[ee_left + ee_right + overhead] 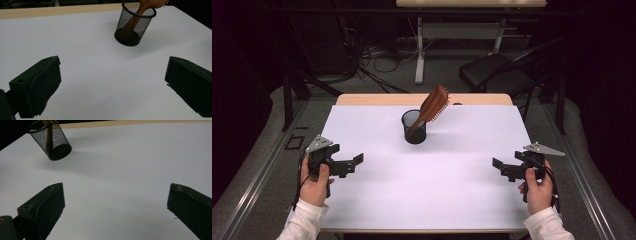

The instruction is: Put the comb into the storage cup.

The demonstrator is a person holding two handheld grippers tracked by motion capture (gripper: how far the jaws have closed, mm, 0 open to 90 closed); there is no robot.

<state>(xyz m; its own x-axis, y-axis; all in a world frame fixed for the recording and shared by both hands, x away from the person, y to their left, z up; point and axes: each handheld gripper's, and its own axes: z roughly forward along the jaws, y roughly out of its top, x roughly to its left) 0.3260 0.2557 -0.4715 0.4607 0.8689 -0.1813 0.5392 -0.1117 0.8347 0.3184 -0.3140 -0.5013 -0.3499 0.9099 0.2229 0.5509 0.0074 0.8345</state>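
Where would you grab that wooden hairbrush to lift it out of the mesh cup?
Probably the hairbrush neck just above the mesh cup rim, coming from above: the handle is sunk inside, and the bristled head leans up to the right.

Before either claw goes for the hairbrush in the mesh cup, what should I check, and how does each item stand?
1. Left claw open, holding nothing: ok.
2. Right claw open, holding nothing: ok.
3. Mesh cup upright on the white table: ok.
4. Hairbrush handle down in the cup, head leaning out over the rim: ok.
5. Bare table between both claws and the cup: ok.
6. Cup steady if the brush is pulled: cannot tell.
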